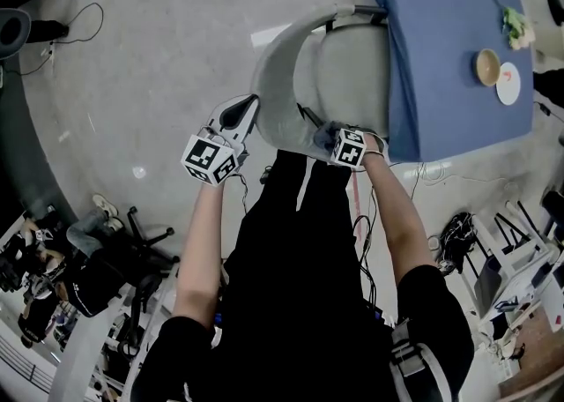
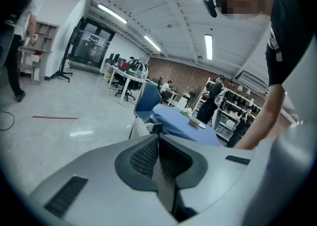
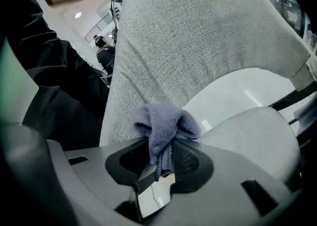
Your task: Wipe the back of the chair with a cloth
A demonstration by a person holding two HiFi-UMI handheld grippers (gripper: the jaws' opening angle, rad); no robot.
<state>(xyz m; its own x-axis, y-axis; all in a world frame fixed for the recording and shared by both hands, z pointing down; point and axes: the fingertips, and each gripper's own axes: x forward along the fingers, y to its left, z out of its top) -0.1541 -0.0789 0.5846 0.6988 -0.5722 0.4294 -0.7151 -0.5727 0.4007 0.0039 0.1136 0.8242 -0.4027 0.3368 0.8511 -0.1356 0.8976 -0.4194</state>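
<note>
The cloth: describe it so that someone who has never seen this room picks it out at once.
Start at the blue-covered table and the grey chair drawn up to it. At the chair's back, the right gripper is shut on the cloth. It is a small bunched blue-grey wad, darker and bluer than the pale woven fabric behind it.

The person [image 1: 304, 303] is wearing a black short-sleeved top and black trousers; the grey left claw [image 2: 158, 143] and right claw [image 3: 161, 158] are each carrying a black-and-white marker cube [image 1: 211, 159].
</note>
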